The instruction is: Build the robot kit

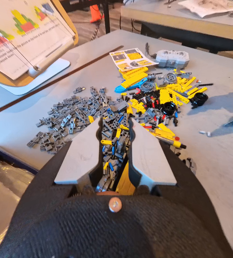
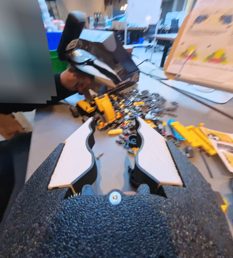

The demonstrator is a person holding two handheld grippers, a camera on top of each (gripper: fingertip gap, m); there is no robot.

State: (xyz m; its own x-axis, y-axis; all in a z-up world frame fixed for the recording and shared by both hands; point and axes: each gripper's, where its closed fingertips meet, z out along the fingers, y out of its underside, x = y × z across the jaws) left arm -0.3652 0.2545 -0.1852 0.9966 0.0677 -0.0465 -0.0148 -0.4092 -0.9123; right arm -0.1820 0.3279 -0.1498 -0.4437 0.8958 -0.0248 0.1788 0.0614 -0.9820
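My left gripper (image 1: 115, 121) has its jaws partly apart, closed around a partly built yellow and grey brick model (image 1: 125, 178) that fills the gap between them. In the right wrist view the left gripper (image 2: 89, 92) comes down on the rear of this model (image 2: 104, 110), which rests on the table. My right gripper (image 2: 114, 120) is open and empty, low over the table. A black wheel (image 2: 132, 139) and a small yellow piece (image 2: 115, 131) lie just ahead of it, at the near edge of the parts pile.
On the grey table (image 1: 210, 167) lie a heap of grey parts (image 1: 71, 115), a mixed yellow, black and red pile (image 1: 161, 97), a blue piece (image 1: 121, 88), a sticker sheet (image 1: 132, 58) and a grey box (image 1: 171, 58). An instruction board (image 1: 22, 34) stands far left. Spacing between my two grippers at the tips: around 20 cm. The black wheel (image 2: 132, 139) lies around 12 cm away from my right fingertips. It turns up in the left wrist view (image 1: 171, 107) as well.
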